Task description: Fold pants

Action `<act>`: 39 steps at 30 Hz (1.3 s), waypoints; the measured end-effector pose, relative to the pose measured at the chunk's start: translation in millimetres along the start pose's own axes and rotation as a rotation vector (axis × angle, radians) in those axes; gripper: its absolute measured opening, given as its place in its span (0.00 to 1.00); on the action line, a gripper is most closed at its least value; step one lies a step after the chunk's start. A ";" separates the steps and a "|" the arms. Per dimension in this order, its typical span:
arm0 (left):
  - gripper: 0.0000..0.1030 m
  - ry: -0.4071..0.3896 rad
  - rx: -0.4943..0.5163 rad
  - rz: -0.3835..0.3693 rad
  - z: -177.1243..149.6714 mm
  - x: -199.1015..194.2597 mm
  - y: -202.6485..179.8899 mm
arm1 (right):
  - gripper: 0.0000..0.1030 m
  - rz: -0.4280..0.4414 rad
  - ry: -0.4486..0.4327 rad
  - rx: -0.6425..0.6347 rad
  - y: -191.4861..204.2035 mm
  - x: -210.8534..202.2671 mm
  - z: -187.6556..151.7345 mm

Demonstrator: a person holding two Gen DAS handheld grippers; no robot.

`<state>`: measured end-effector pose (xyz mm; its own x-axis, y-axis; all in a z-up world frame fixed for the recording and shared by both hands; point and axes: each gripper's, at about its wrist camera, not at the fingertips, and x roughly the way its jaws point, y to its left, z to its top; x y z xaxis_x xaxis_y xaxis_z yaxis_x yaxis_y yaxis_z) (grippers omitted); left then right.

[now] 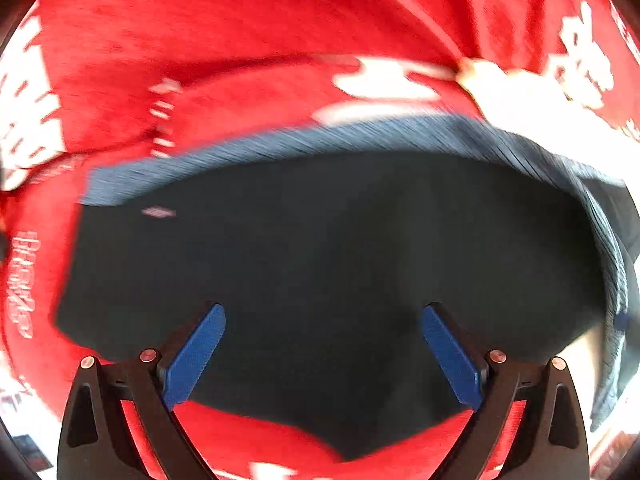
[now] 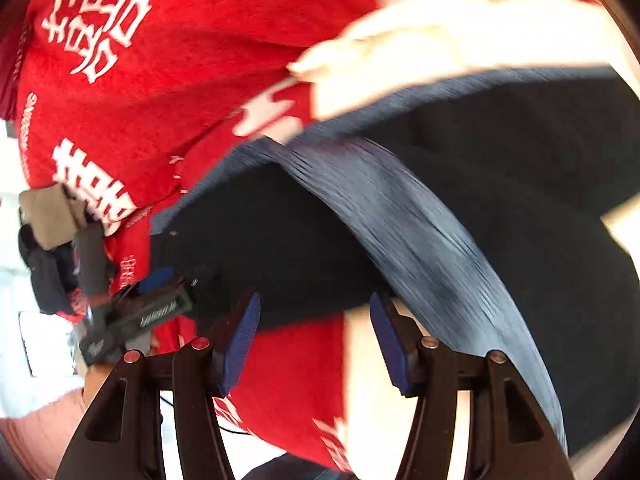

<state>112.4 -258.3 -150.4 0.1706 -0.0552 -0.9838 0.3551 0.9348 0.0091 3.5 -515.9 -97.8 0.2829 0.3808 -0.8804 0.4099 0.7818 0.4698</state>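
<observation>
The dark pants (image 1: 320, 260) are lying on the red cloth (image 1: 200, 20), their ribbed waistband (image 2: 420, 220) bunching up, though blur is smearing the edges. The left gripper (image 1: 324, 344) is hovering over them, jaws spread wide and empty. The right gripper (image 2: 316, 340) is gaping too, holding nothing.

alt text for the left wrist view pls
The left tool hangs open above dark pants spread over a red cloth with white characters; nothing sits between its blue pads. The pants' ribbed grey-blue waistband runs along the far edge, blurred.
</observation>
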 end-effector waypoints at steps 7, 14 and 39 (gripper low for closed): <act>1.00 -0.025 0.066 0.025 -11.9 11.5 -17.7 | 0.60 -0.117 -0.114 0.290 -90.8 -59.3 -86.1; 1.00 -0.070 0.134 0.059 -16.3 7.6 -30.0 | 0.60 -0.222 -0.234 0.556 -171.0 -85.9 -150.2; 1.00 -0.054 0.090 0.064 8.6 -48.4 -107.4 | 0.15 0.266 -0.227 0.302 -215.4 -169.3 94.3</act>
<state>73.9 -359.1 -102.2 0.2438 -0.0174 -0.9697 0.4227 0.9018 0.0901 -50.9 -795.3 -43.9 0.5816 0.4047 -0.7056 0.5222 0.4793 0.7054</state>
